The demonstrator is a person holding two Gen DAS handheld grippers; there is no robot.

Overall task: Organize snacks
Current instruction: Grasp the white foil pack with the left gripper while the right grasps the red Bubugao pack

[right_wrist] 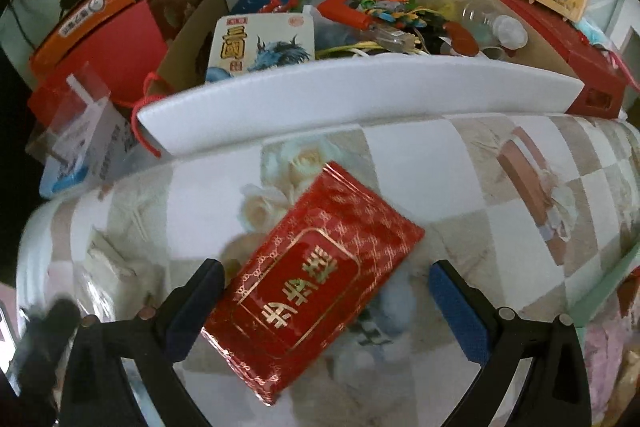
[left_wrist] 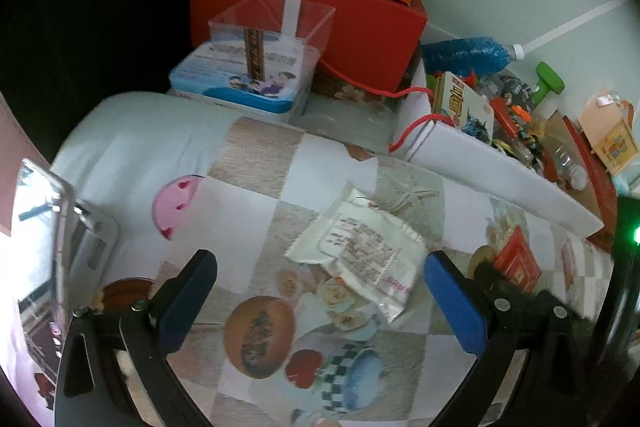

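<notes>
A white crinkled snack packet lies on the patterned tablecloth, just ahead of and between the fingers of my left gripper, which is open and empty. A red snack packet with gold characters lies flat on the cloth between the open fingers of my right gripper; the left pad is close to its edge, not closed on it. The red packet also shows in the left wrist view, with the right gripper's black tip beside it.
A white-walled box full of toys, bottles and a card box stands at the table's back. Red and orange boxes and a clear plastic box on a blue tin sit back left. A phone stands at left.
</notes>
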